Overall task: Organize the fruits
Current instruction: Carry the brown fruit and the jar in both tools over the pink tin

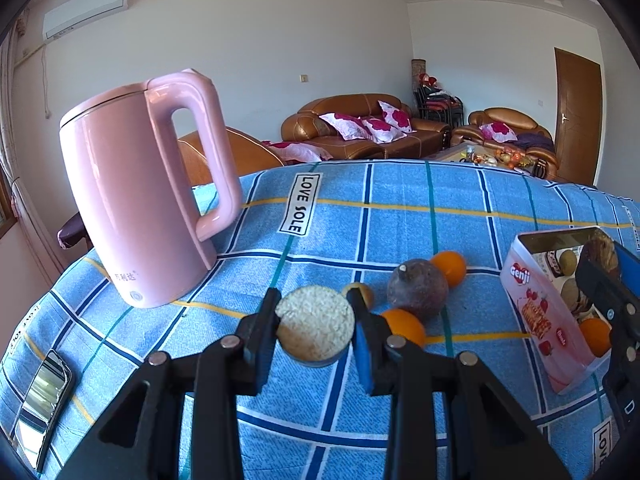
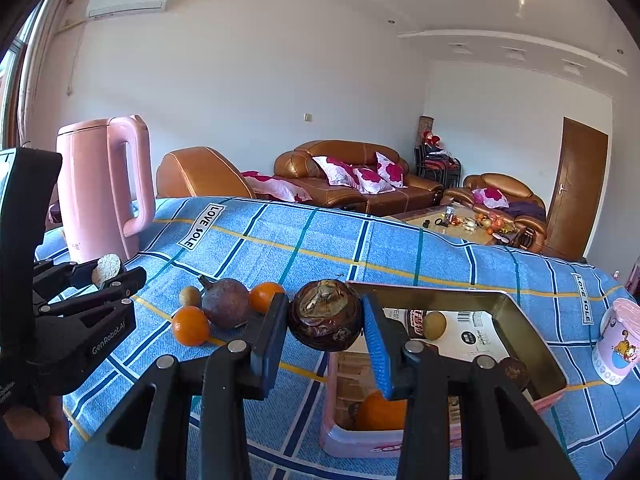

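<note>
Above the tin (image 2: 532,376), right gripper (image 2: 326,322) clamps a dark fruit (image 2: 326,316); left gripper (image 1: 316,322) clamps a rice cake (image 1: 316,322). Off-centre release risks the fruit striking the rim.

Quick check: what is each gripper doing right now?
Left gripper: closed on a round rice cake.
Right gripper: closed on a dark brown fruit.

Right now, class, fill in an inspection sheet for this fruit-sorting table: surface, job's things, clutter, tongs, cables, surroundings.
Surface: blue checked cloth over the table.
Job's things: open pink biscuit tin holding an orange and small brown fruits; two loose oranges, dark round fruit, small tan fruit beside it.
Clutter: pink kettle, phone, pink cup.
Tongs: left tongs shut on pale round rice cake; right tongs shut on wrinkled dark brown fruit.
Cables: nothing seen.
Surroundings: brown leather sofas, wooden door.
</note>
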`<act>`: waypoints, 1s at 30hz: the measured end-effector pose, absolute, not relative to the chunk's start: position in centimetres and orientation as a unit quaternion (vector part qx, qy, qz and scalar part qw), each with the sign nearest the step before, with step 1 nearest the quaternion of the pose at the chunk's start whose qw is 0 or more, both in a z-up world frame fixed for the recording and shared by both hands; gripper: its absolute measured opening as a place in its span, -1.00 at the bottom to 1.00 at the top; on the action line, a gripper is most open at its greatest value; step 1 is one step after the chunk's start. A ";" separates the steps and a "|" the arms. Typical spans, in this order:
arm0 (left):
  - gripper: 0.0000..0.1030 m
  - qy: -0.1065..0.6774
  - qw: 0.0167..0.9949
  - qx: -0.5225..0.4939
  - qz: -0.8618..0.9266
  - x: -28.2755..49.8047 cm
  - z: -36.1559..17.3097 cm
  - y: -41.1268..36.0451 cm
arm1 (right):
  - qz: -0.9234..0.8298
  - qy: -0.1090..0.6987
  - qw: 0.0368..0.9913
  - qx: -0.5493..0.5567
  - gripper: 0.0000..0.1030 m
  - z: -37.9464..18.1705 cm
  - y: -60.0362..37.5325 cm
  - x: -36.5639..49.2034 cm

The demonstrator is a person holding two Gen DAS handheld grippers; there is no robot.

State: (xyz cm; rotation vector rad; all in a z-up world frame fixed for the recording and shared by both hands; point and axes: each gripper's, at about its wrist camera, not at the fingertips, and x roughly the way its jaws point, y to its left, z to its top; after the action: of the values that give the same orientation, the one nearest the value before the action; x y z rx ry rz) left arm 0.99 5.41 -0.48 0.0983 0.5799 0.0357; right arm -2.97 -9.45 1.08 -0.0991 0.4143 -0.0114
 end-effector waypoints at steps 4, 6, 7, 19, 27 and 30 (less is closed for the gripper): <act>-0.32 0.288 0.956 0.052 0.010 0.8 -0.5 4.4 | -0.010 0.206 0.977 -0.050 -0.23 1.1 -10.1 -3.1; -0.32 0.287 0.956 0.056 0.006 0.8 -0.6 3.9 | -0.012 0.207 0.977 -0.049 -0.23 1.0 -10.5 -3.2; -0.32 0.287 0.956 0.058 0.004 0.7 -0.6 3.6 | -0.013 0.207 0.977 -0.049 -0.23 1.0 -10.7 -3.2; -0.32 0.287 0.955 0.074 -0.015 0.4 -0.3 0.6 | -0.033 0.211 0.976 -0.043 -0.23 1.1 -13.6 -3.5; -0.32 0.287 0.954 0.079 -0.029 0.3 -0.3 -1.3 | -0.047 0.211 0.975 -0.045 -0.23 1.2 -15.6 -3.7; -0.32 0.288 0.953 0.082 -0.036 0.4 -0.4 -2.2 | -0.056 0.213 0.975 -0.043 -0.23 1.2 -16.6 -3.5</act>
State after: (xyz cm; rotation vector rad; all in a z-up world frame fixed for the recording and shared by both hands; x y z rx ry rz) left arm 0.44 -2.15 -0.41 0.1674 0.5857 -0.0736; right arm -3.54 -16.59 1.23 -0.0873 0.4288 -0.1140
